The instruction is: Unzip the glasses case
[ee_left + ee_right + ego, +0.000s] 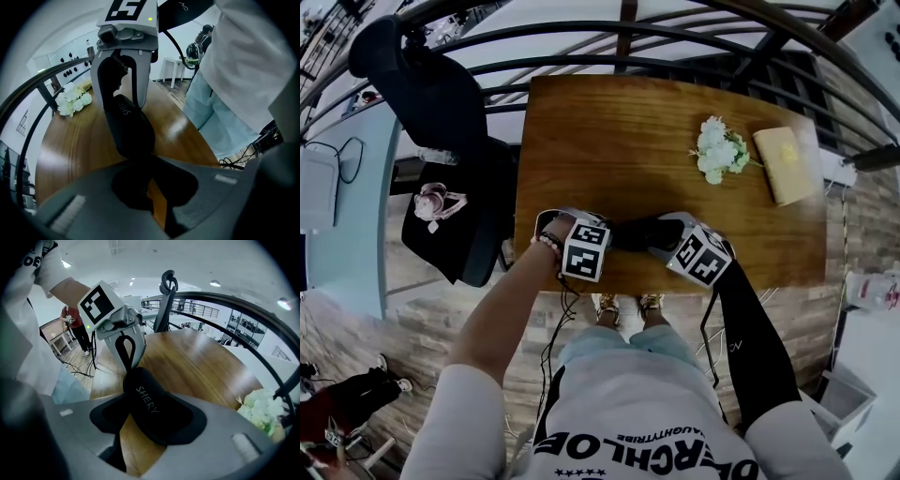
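The black glasses case [636, 232], printed with white letters, lies near the front edge of the wooden table [619, 141]. My right gripper [664, 236] straddles one end of it. In the right gripper view the case [150, 401] fills the gap between the jaws [152, 422] and the pads press on its sides. My left gripper [614, 236] is shut at the opposite end of the case [131, 126]. That end runs under the closed jaws [150, 197], so what they pinch is hidden. The zipper does not show.
White flowers [719, 150] and a tan pouch [787, 164] lie at the table's far right. A black office chair [441, 141] stands left of the table. A dark railing [675, 37] runs behind it. The table's front edge [675, 286] is close under both grippers.
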The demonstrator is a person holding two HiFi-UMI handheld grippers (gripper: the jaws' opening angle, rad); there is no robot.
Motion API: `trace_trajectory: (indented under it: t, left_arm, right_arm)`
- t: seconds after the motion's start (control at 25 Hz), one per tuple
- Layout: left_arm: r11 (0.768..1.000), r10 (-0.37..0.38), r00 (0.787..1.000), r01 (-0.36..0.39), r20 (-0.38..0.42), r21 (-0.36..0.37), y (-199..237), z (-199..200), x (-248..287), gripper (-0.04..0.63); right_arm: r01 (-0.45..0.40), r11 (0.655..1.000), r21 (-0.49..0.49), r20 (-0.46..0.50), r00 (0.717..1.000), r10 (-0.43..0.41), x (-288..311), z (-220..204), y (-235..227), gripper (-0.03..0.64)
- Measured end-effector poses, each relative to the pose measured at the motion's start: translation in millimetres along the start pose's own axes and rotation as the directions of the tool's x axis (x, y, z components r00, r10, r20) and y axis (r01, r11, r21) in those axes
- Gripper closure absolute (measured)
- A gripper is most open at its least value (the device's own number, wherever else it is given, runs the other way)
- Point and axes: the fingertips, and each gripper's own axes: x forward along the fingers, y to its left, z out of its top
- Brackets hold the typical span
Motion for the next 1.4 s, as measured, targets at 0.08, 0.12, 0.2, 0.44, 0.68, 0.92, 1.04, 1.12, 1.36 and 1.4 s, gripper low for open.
trace_trajectory:
  t: [0.08,0.12,0.2,0.44,0.68,0.92,1.04,1.12,1.36,1.4]
  left_arm:
    - [0.998,0.011,1.000,-0.010,0.020,-0.056,-0.2,2.0,-0.1,0.485]
    - [0.996,0.020,0.999,-0.017,0.032,-0.089,-0.5,3.3,-0.4,0.485]
    - [0.987,0.043,0.998,-0.035,0.052,-0.155,-1.6,5.5,-0.1,0.485]
    - [0.936,0.151,0.988,-0.133,0.032,-0.326,2.2,2.0,3.1,0.485]
    - [0.787,0.270,0.961,-0.183,0.062,-0.589,17.9,-0.5,-8.6,0.485]
    - [0.744,0.309,0.948,-0.194,0.072,-0.640,25.0,8.6,-6.1,0.485]
    - [0.711,0.335,0.940,-0.213,0.057,-0.671,31.4,6.7,-7.2,0.485]
    - [0.682,0.348,0.936,-0.210,0.058,-0.700,32.7,4.8,-8.5,0.485]
    - [0.695,0.338,0.938,-0.194,0.077,-0.692,28.3,10.4,-13.9,0.485]
    - [0.700,0.336,0.939,-0.195,0.076,-0.687,27.9,10.6,-15.6,0.485]
  right_arm:
    - [0.008,1.000,0.016,0.001,1.000,-0.008,0.1,0.3,0.0,0.364]
    - [0.014,1.000,0.025,-0.002,1.000,-0.014,-0.1,0.2,0.0,0.364]
    - [0.030,0.999,0.037,-0.005,1.000,-0.030,-0.4,1.2,0.3,0.362]
    - [0.077,0.994,0.081,-0.009,0.997,-0.077,0.7,3.1,-1.3,0.360]
    - [0.168,0.955,0.246,0.033,0.983,-0.181,2.3,11.3,-13.5,0.362]
    - [0.215,0.917,0.336,0.038,0.970,-0.241,3.8,11.7,-21.2,0.360]
    - [0.229,0.896,0.381,0.051,0.962,-0.268,3.1,13.3,-24.7,0.360]
    - [0.227,0.888,0.401,0.062,0.960,-0.273,1.2,15.3,-24.9,0.360]
    - [0.159,0.961,0.225,0.021,0.986,-0.168,-11.3,8.4,-15.0,0.304]
    - [0.146,0.972,0.186,0.019,0.988,-0.152,-15.1,8.3,-14.5,0.308]
